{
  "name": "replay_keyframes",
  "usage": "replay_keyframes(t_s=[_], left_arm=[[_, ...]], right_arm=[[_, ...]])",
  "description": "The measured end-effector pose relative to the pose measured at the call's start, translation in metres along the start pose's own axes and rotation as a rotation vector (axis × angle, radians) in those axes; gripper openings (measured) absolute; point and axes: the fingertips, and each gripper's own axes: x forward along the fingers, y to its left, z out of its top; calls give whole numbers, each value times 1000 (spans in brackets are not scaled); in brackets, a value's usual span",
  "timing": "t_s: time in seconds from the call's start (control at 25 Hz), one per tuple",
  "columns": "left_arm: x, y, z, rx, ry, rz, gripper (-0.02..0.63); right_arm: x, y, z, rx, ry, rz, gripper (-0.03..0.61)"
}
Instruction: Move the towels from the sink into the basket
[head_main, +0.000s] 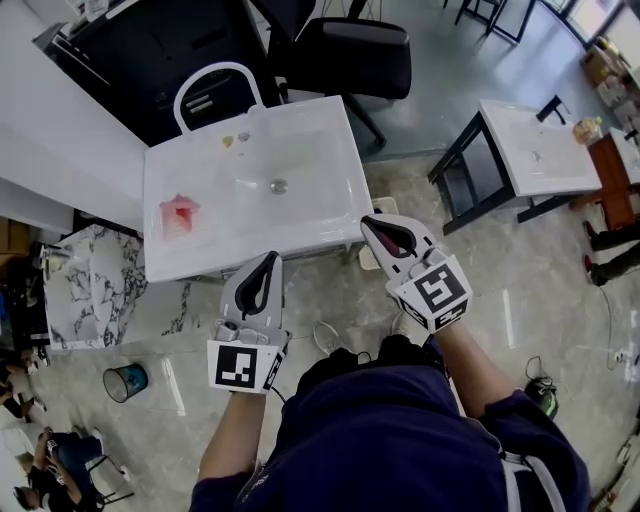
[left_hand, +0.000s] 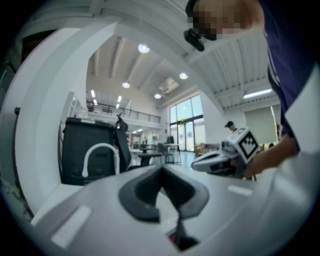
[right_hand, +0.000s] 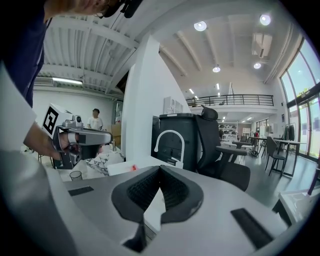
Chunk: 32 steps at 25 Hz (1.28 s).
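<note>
You are holding the left gripper (head_main: 268, 262) and right gripper (head_main: 370, 225), fingers closed and empty, near the sink (head_main: 305, 225), whose soft, light-looking pink towel (head_main: 180, 216) is probably best pinched by a raised fold.

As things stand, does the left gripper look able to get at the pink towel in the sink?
Probably yes: the pink towel lies uncovered in the sink, with nothing between it and the left gripper near the front rim. Its jaws are shut, though.
</note>
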Motion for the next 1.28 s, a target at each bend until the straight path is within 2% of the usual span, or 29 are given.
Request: replay_keyframes(t_s=[0.44,0.88,1.28], left_arm=[[-24,45,-3,-21,8,78,3],[11,71,-8,-7,47,159,3],[43,77,-9,-1,68,238,3]], right_arm=[[46,37,18,-23,3,95,8],[91,17,20,-14,-18,211,8],[118,-4,21,-32,-25,322,8]])
